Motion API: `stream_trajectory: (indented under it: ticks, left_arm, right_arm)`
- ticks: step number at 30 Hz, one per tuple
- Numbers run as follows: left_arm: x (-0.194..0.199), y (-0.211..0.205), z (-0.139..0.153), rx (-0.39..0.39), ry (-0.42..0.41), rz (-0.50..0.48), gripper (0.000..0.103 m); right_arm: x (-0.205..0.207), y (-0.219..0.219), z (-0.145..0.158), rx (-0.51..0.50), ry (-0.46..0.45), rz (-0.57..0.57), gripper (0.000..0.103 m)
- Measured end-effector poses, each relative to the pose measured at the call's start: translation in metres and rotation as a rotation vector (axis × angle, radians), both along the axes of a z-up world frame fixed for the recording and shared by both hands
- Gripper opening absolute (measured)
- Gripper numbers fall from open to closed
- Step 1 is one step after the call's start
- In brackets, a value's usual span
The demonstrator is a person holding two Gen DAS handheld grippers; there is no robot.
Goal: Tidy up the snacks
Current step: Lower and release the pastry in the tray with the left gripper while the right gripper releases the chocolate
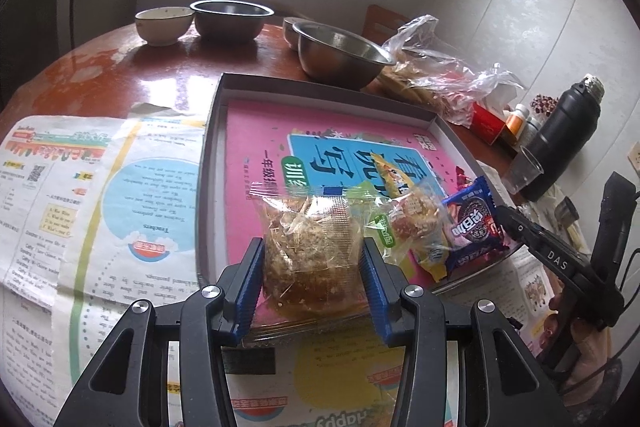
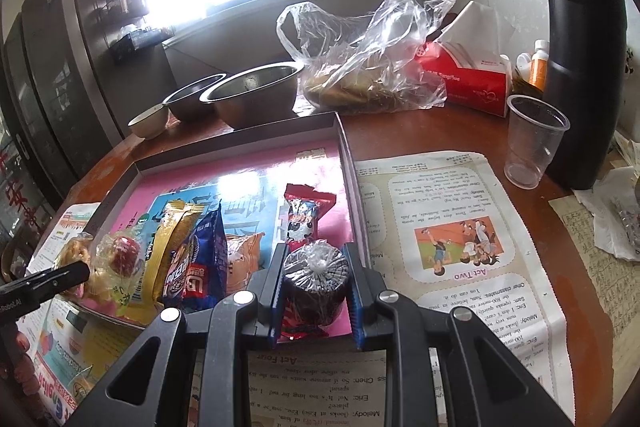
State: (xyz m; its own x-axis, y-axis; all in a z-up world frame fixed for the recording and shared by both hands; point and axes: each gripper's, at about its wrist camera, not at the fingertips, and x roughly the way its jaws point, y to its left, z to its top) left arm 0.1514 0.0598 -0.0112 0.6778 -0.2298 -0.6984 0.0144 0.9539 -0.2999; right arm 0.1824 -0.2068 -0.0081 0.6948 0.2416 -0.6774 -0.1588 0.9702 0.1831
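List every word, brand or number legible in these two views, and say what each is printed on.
"DAS": black right gripper.
"Act Two": upside down on the printed worksheet sheet.
"Act Four": upside down on the same sheet.
"Teachers": upside down on the colourful newspaper sheet.
"Happy": upside down on that newspaper's near edge.
Large Chinese characters on the pink book cover in the grey tray, the snack wrappers and the red tissue box: not confidently readable.

Wrapped snacks [image 2: 192, 259] clustered in shallow tray [image 2: 240, 147].
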Motion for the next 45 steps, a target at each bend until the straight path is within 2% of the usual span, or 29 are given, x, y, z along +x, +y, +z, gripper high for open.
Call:
stream_trajectory:
  ticks: [10,22,27,45]
  left_arm:
    - [0.000,0.003,0.000,-0.021,-0.008,0.010,0.049]
    - [0.012,0.019,-0.001,-0.047,-0.064,0.063,0.048]
    - [0.012,0.016,-0.002,-0.019,-0.077,0.061,0.048]
    - [0.011,0.014,-0.003,0.000,-0.096,0.059,0.049]
  right_arm:
    - [0.001,0.000,0.001,-0.014,0.003,-0.001,0.026]
    - [0.004,0.002,0.002,-0.020,0.001,-0.012,0.026]
    - [0.005,0.005,0.001,-0.030,0.001,-0.012,0.026]
    - [0.000,0.000,0.002,-0.031,0.011,-0.037,0.028]
